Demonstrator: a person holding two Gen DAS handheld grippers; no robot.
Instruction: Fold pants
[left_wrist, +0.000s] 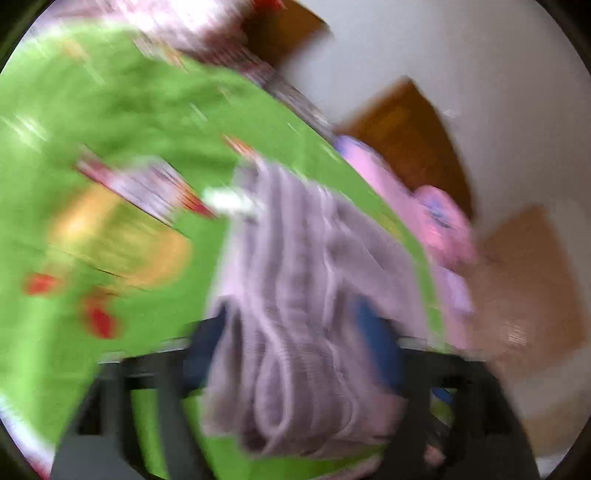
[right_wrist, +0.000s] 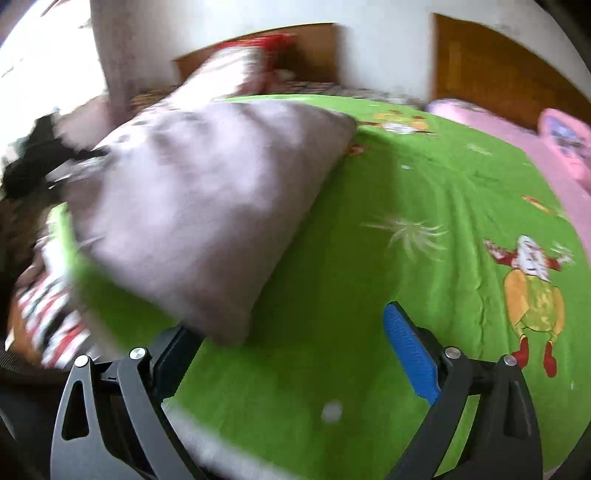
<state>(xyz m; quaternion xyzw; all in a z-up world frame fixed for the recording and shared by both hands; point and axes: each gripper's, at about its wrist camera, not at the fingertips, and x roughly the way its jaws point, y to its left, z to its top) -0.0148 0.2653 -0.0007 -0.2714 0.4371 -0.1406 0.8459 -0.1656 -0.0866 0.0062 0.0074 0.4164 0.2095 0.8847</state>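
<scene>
Pants bunched between wide-spread left gripper jaws (blurred, grip unclear), long axis running away over green bedsheet. Right gripper open, empty, pants up-left.

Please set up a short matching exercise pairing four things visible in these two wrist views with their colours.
Things:
1. pants
2. bed sheet
3. pad on the right gripper
4. pillow

Colours:
A. blue
B. pink
C. pale grey-lilac
D. bright green

Pairs: 1-C, 2-D, 3-A, 4-B
</scene>
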